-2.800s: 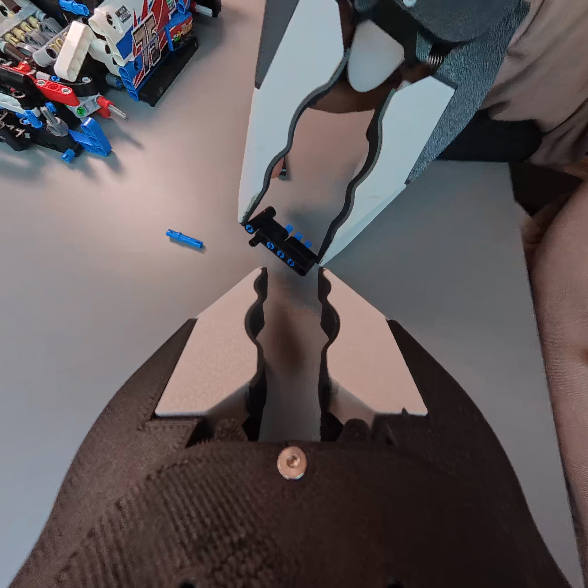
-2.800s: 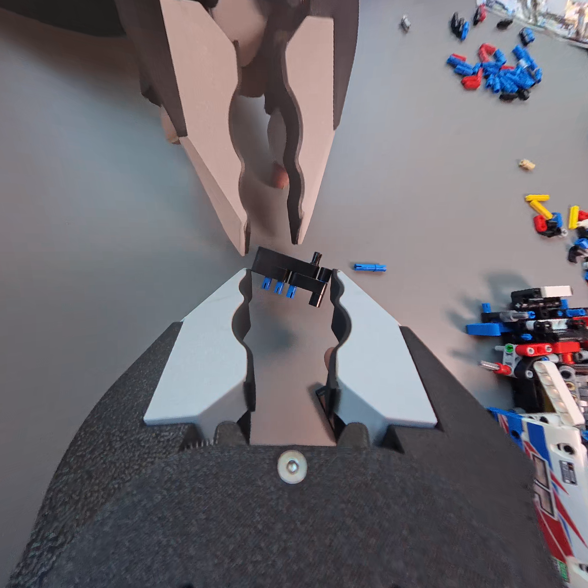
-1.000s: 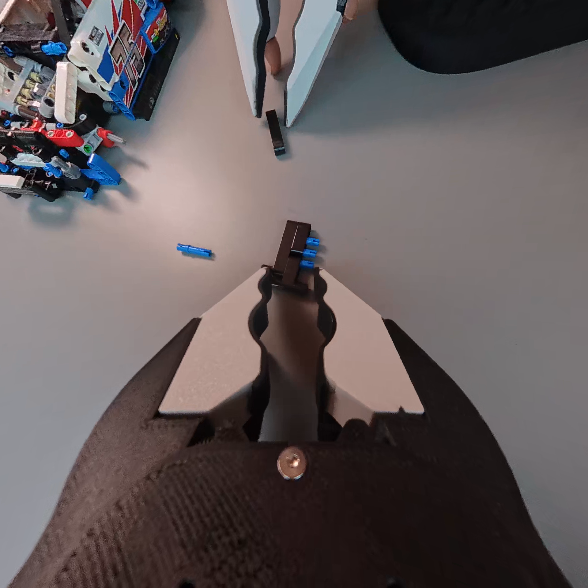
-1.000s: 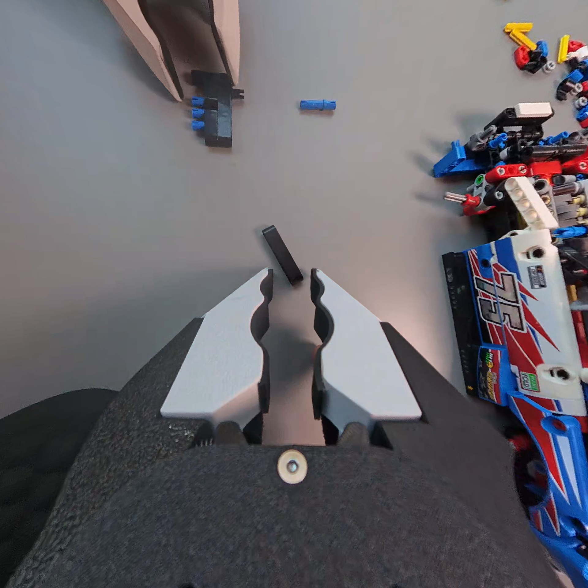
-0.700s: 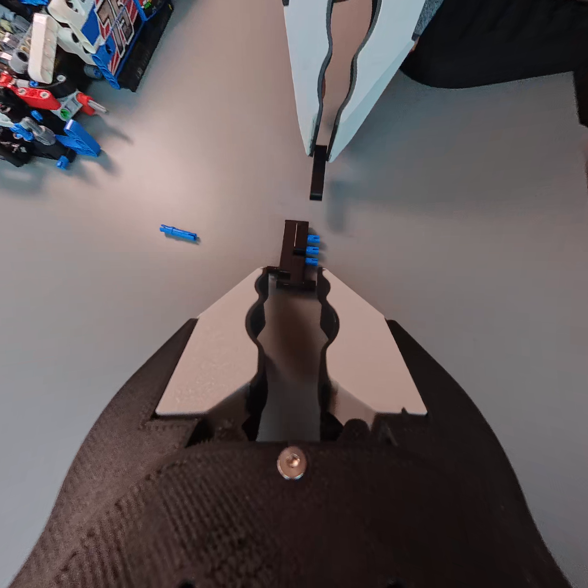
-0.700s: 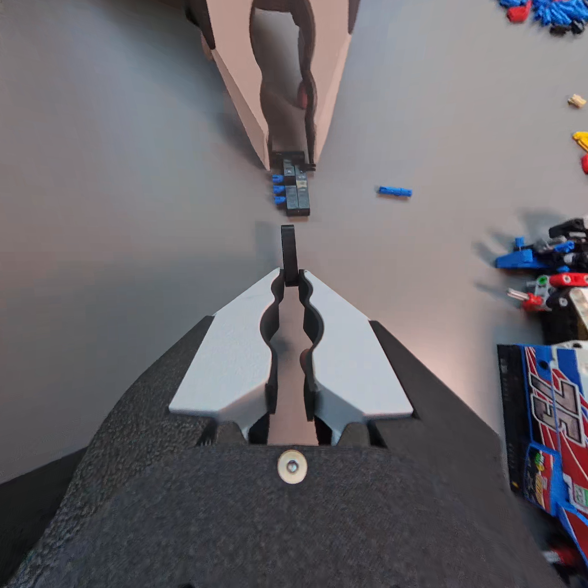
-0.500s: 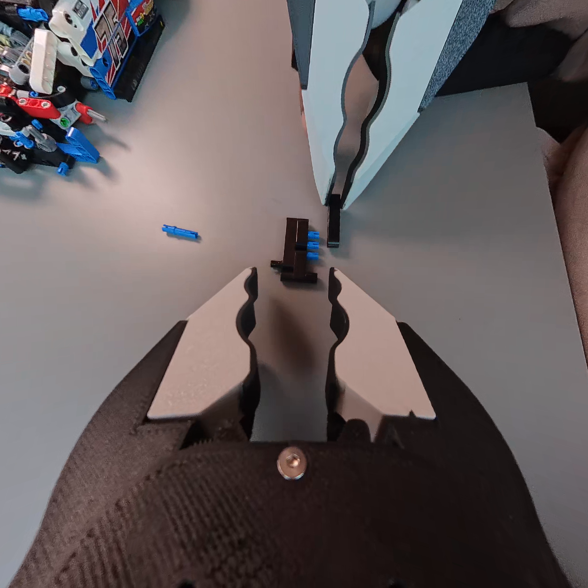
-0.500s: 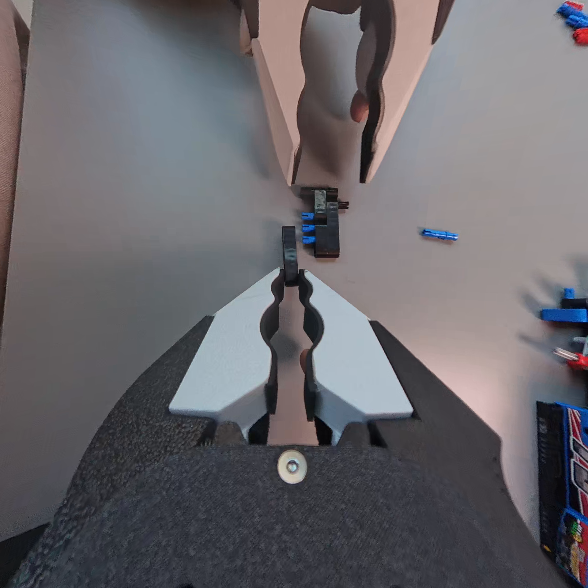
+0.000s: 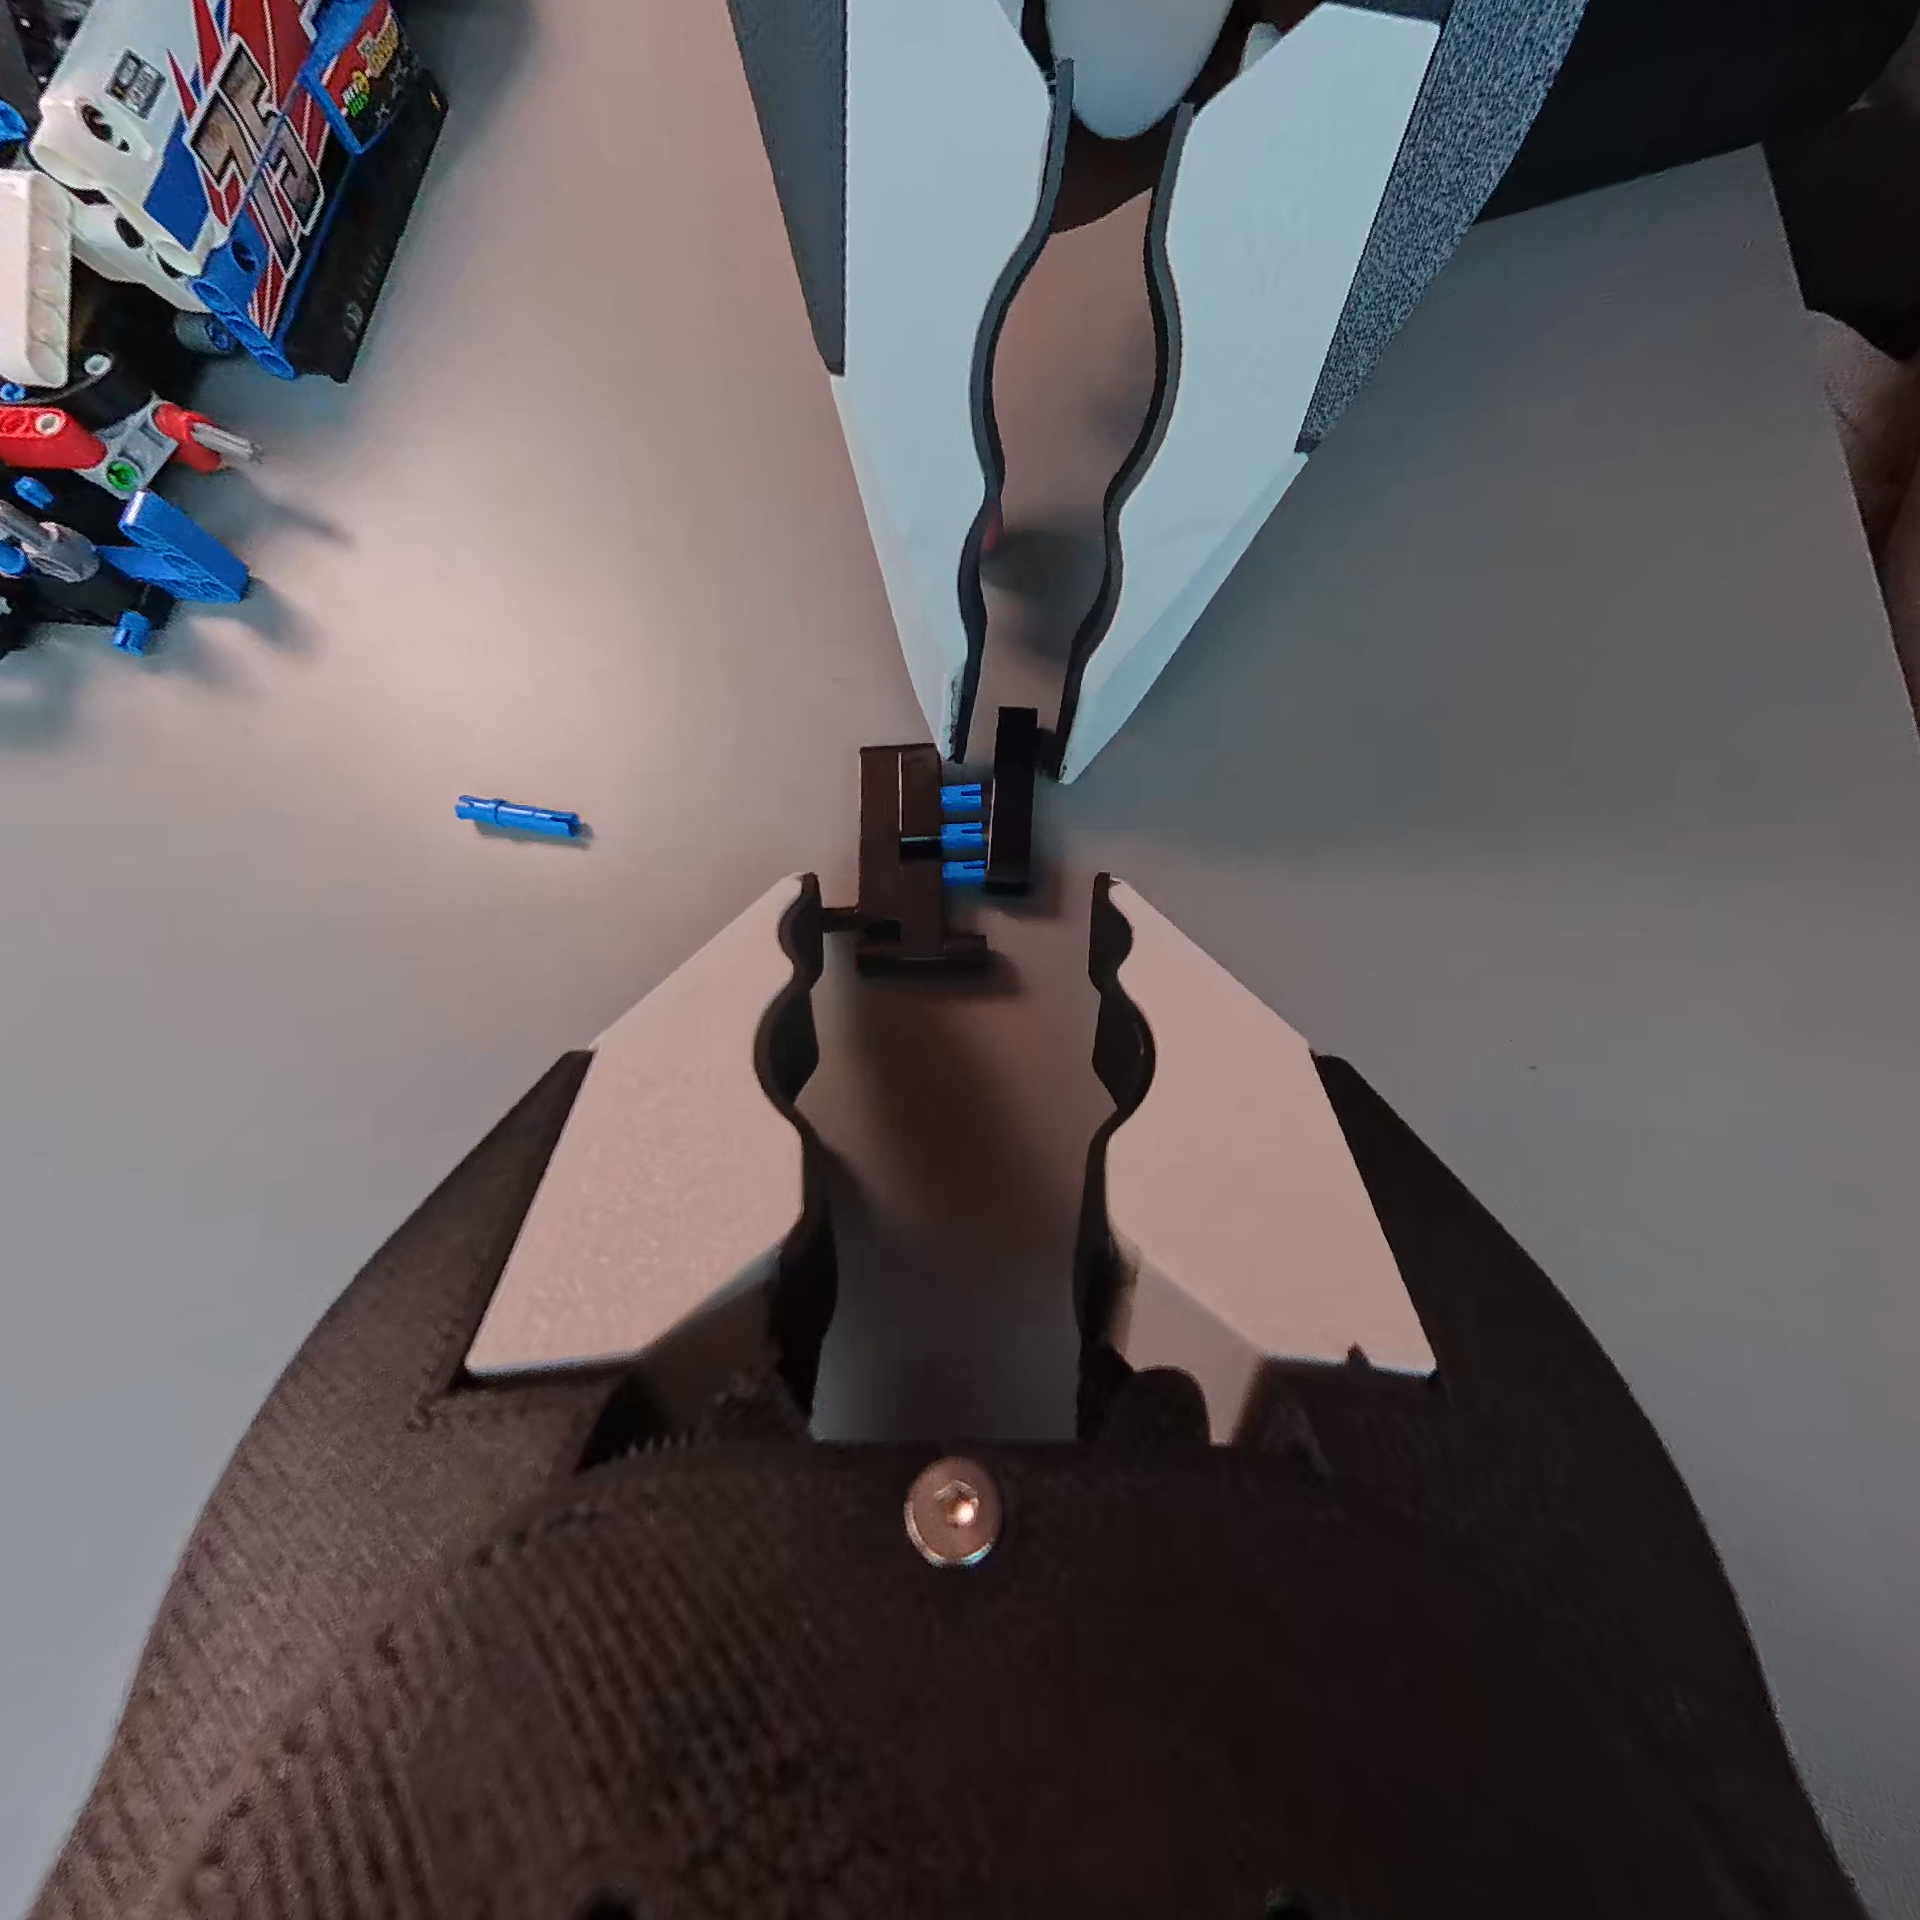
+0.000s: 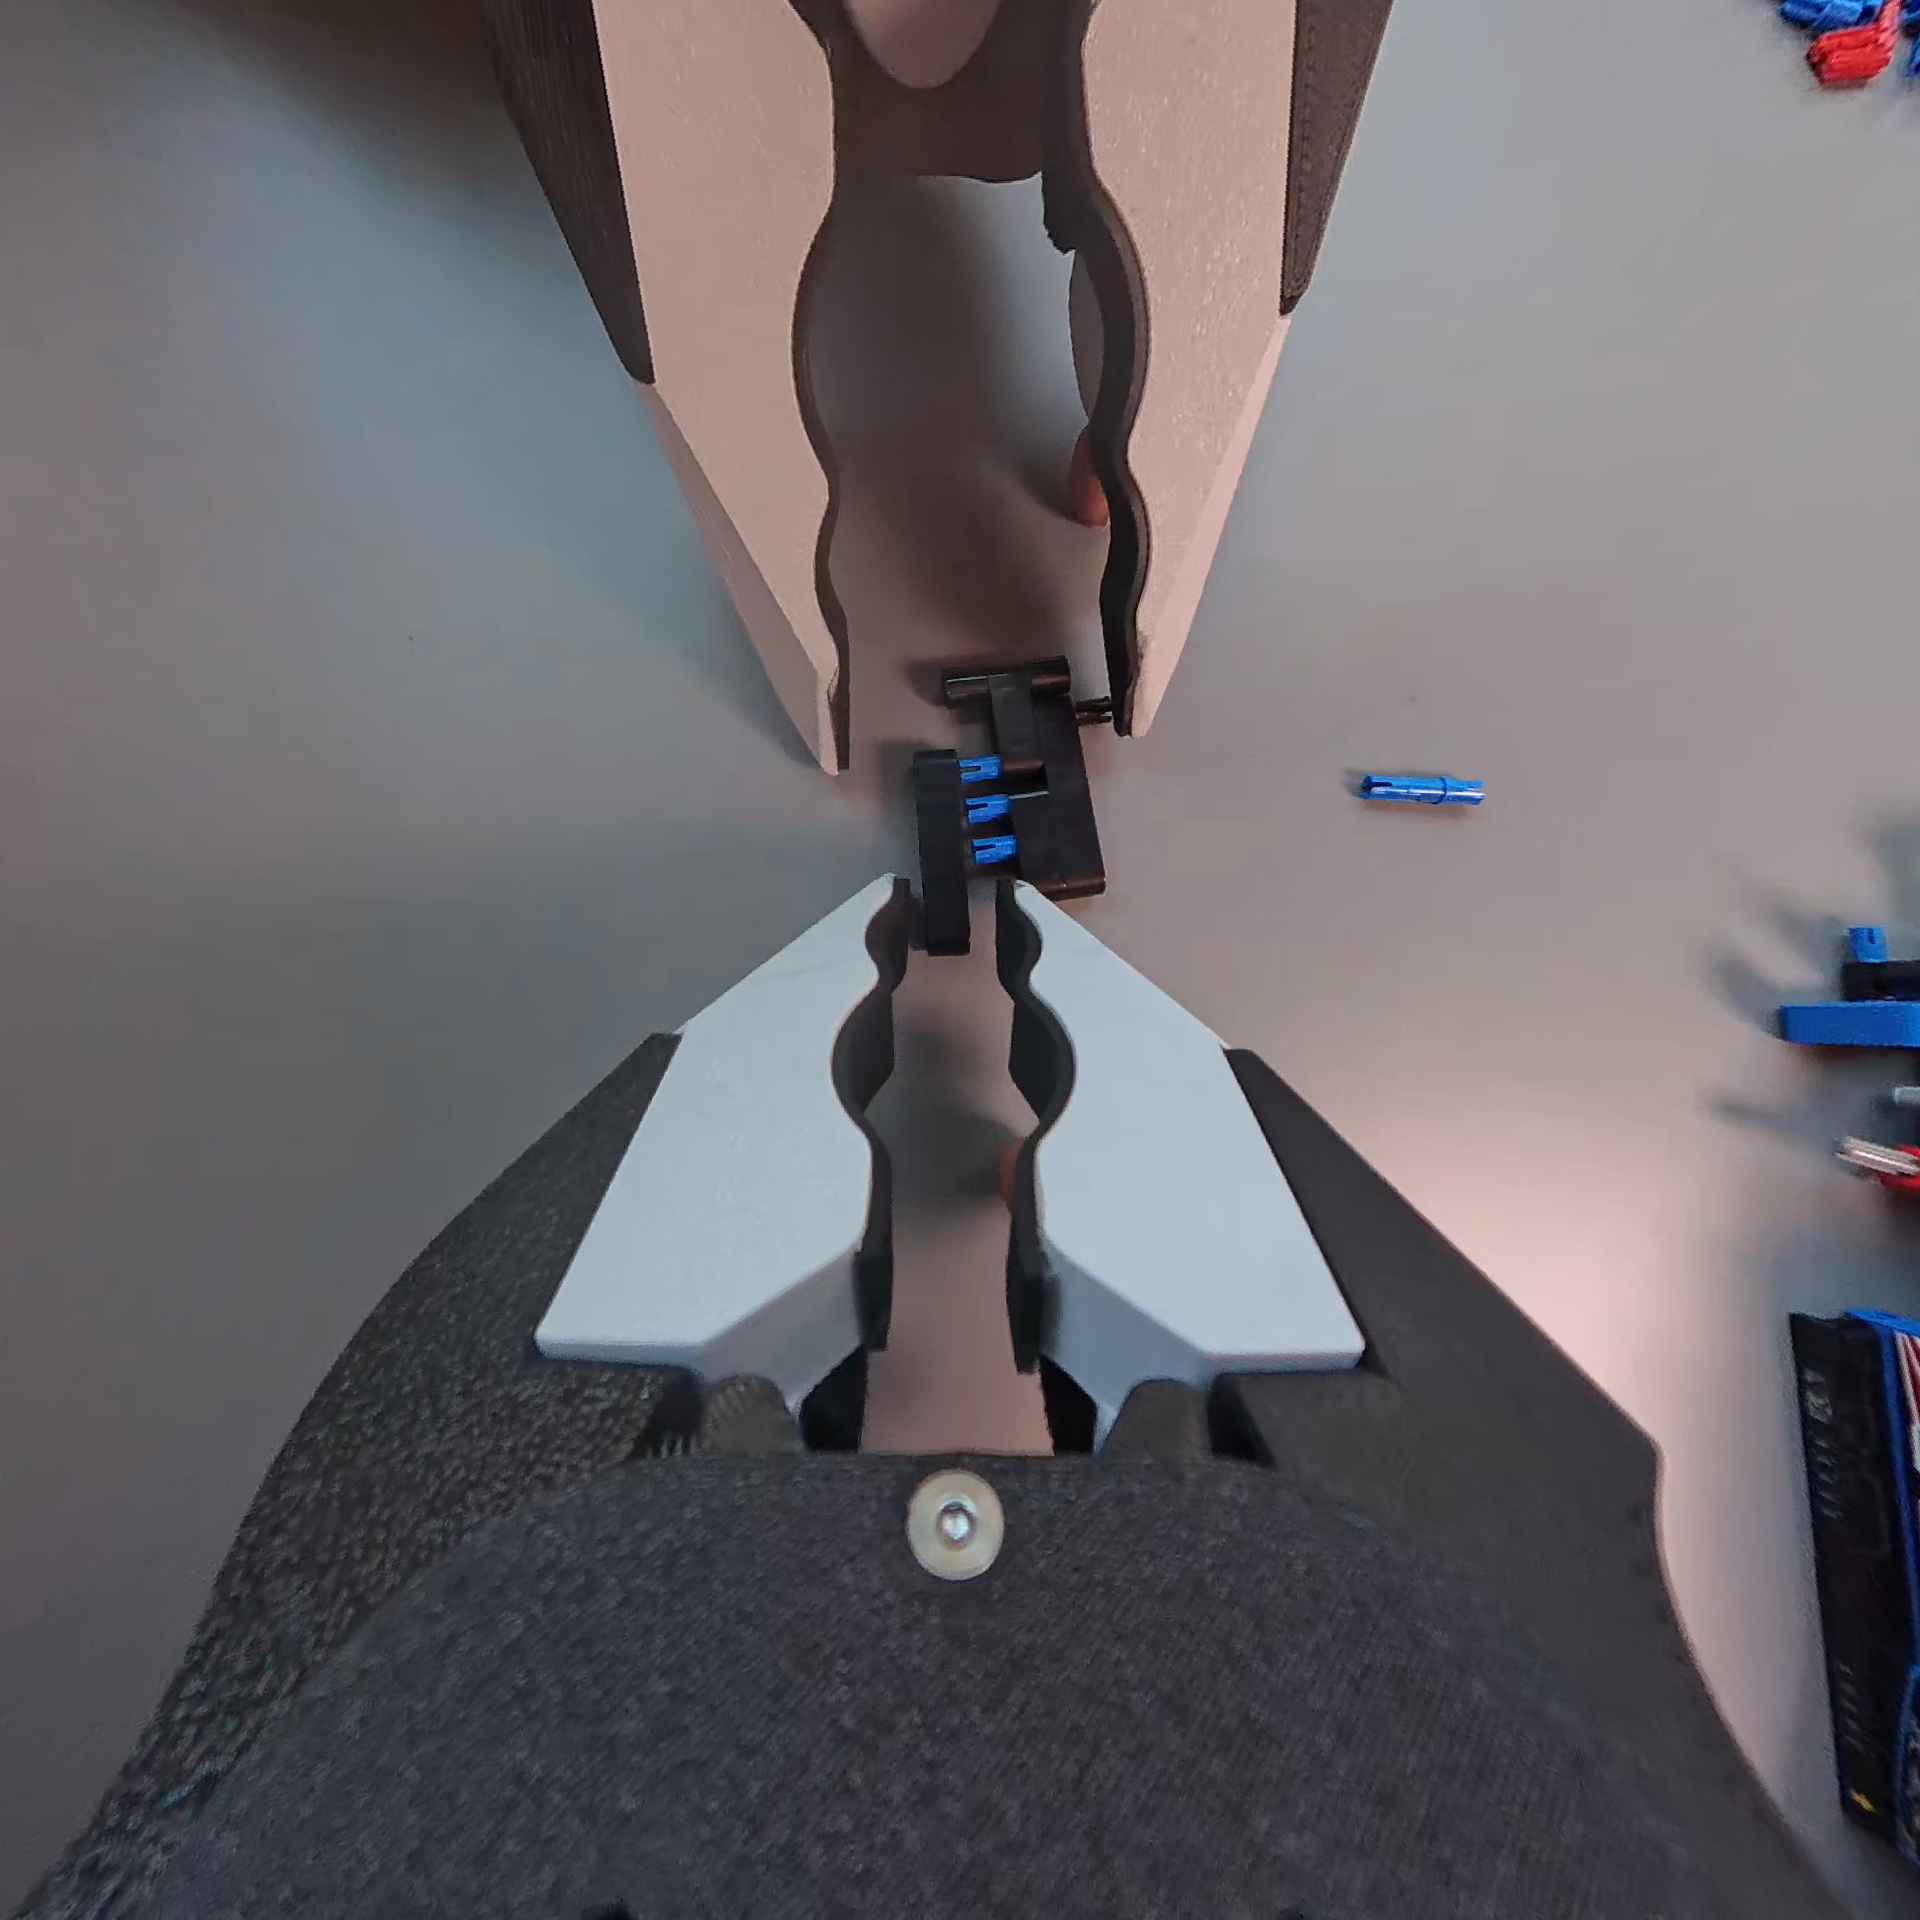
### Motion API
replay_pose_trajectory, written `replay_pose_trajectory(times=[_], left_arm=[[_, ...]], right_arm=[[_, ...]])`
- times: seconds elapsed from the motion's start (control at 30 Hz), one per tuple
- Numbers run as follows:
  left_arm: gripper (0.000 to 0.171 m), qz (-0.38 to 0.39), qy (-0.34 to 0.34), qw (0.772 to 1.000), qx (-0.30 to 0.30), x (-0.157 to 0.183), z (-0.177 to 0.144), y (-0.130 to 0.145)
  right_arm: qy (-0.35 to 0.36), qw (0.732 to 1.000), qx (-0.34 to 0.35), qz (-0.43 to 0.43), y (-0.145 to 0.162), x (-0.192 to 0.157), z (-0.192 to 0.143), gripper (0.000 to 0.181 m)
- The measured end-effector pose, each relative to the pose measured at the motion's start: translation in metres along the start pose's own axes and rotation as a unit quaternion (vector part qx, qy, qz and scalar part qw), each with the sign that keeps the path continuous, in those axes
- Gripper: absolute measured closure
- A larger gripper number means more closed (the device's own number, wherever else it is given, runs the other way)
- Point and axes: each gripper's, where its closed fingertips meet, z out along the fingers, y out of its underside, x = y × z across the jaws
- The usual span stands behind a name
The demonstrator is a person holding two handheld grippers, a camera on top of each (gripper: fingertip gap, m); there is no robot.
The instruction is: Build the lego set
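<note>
The black sub-assembly (image 9: 902, 862) lies flat on the grey counter (image 9: 1455, 935), and everything else here is placed relative to it. Three blue pins (image 9: 961, 831) stick out of its side, and a short black beam (image 10: 940, 852) sits at their tips, not yet pressed home as far as I can judge. The right tongs (image 10: 951, 894) straddle the near end of that beam, but with a gap on at least one side, so they look released or only loosely touching. The left tongs (image 9: 951, 883) are spread wide on the opposite side of the sub-assembly, grasping nothing; one tip stands just beside a small black stub on its edge.

The main risk is that nothing braces the sub-assembly. A push on the beam could slide the whole piece across the smooth counter instead of seating the pins. The beam also looks slightly skewed to the pin row, so it may catch on one pin and cock, or pop off. If the left tongs close off-centre, they may twist the piece.

The counter is plain, matte and bare around the sub-assembly. A loose blue pin (image 10: 1421, 788) lies well apart to one side. Farther that way stands the partly built model (image 9: 208, 208) with red, white and blue panels. A heap of blue and red parts (image 10: 1860, 36) lies at the far edge.
</note>
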Motion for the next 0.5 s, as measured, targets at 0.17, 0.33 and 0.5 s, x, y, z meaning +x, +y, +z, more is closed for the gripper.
replay_pose_trajectory(times=[0.17, 0.33, 0.5], left_arm=[[0.122, 0.002, -0.01, 1.0, -0.007, -0.004, -0.003, 0.003], [0.127, -0.004, 0.004, 1.0, -0.01, -0.001, -0.005, 0.005], [0.129, 0.001, 0.005, 1.0, -0.011, 0.001, -0.004, 0.004]], right_arm=[[-0.002, 1.0, -0.002, -0.002, 0.008, 0.004, -0.007, 0.166], [-0.015, 1.0, 0.002, -0.026, 0.004, -0.006, -0.004, 0.169], [-0.001, 0.999, 0.003, -0.041, 0.001, -0.003, -0.001, 0.174]])
